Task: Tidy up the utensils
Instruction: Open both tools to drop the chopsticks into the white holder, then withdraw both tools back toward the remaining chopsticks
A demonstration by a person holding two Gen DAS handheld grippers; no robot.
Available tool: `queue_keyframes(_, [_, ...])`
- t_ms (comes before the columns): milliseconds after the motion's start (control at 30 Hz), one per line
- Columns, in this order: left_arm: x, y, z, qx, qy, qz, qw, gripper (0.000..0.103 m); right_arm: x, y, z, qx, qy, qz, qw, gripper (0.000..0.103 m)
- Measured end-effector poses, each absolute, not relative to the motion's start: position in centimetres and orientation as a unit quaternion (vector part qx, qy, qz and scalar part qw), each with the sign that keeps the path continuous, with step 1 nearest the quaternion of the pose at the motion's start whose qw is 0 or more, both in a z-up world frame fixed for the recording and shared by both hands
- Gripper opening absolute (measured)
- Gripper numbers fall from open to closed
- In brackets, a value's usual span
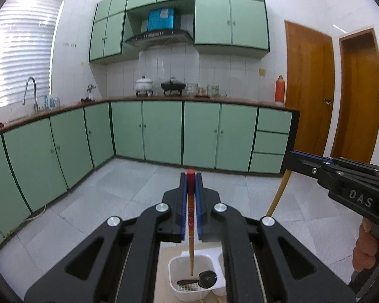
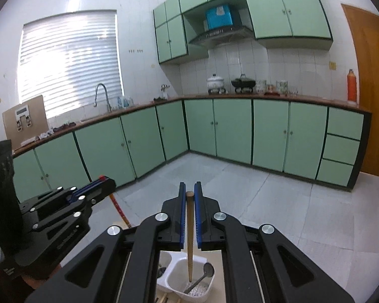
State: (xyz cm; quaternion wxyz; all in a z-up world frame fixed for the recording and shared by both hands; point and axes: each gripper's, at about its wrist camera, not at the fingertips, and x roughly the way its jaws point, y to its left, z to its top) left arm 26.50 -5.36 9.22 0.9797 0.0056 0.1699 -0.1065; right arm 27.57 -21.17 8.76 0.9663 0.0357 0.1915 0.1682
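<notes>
Two handheld grippers, each clamped on one chopstick, above a white plastic utensil caddy.

Left gripper [image 1: 191, 176]: jaws closed almost fully, blue pads pressing either side of a red-topped chopstick [image 1: 191, 217]. Its red end stands just past the fingertips; a patterned red band runs between the pads; the plain wooden shaft hangs down, its tip inside a caddy compartment [image 1: 189, 260].

Right gripper [image 2: 189, 188]: jaws likewise nearly closed, gripping a plain wooden chopstick [image 2: 189, 237]. The rounded brown end shows between the fingertips; the lower tip hangs within a caddy compartment [image 2: 179, 265].

Compartment contents, left wrist view: a dark round-headed utensil [image 1: 207, 277] lying on the perforated bottom beside the chopstick tip. Right wrist view: a metal spoon [image 2: 200, 277] leaning across the compartment, bowl up against the right wall. A second compartment adjoins on the left; its contents are too hidden to name.

Caddy rests on a pale wooden surface [image 1: 164, 272], largely hidden by the gripper bodies; which edge it sits near cannot be told.

One hand [image 1: 366, 247] visible on the right gripper's handle at the right edge of the left wrist view.

Background: green kitchen cabinets [image 1: 161, 128] under a brown counter [image 1: 214, 99], grey tiled floor [image 2: 278, 202].
</notes>
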Motion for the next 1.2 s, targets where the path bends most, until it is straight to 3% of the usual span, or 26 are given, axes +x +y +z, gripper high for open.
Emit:
queue_keyframes(233, [27.8, -4.7, 6.0, 0.003, 0.209, -0.105, 0.972, 0.007, 28.0, -20.5, 5.7, 0.03, 0.225, 0.179, 0.957, 0.007])
queue_keyframes(300, [27.8, -4.5, 5.5, 0.001, 0.217, -0.106, 0.97, 0.02, 27.8, -20.5, 5.1, 0.03, 0.232, 0.18, 0.956, 0.008])
queue_keyframes(500, [26.1, -3.9, 4.9, -0.002, 0.21, -0.107, 0.972, 0.04, 27.1, -21.3, 4.4, 0.039, 0.234, 0.175, 0.955, 0.029])
queue_keyframes(567, [25.2, -3.7, 4.8, -0.006, 0.202, -0.105, 0.974, 0.046, 26.0, -21.6, 4.4, 0.039, 0.222, 0.167, 0.96, 0.044])
queue_keyframes(667, [23.2, -3.2, 4.8, -0.009, 0.179, -0.095, 0.979, 0.056, 24.2, -22.0, 4.3, 0.035, 0.203, 0.155, 0.966, 0.054])
queue_keyframes(967, [15.6, -2.1, 2.5, -0.02, 0.136, -0.052, 0.989, 0.076, 16.9, -22.9, 1.5, 0.036, 0.152, 0.1, 0.983, 0.086])
queue_keyframes(1200, [11.0, -2.5, -1.8, -0.006, 0.158, -0.031, 0.987, 0.083, 12.1, -22.9, -3.4, 0.041, 0.163, 0.051, 0.984, 0.091])
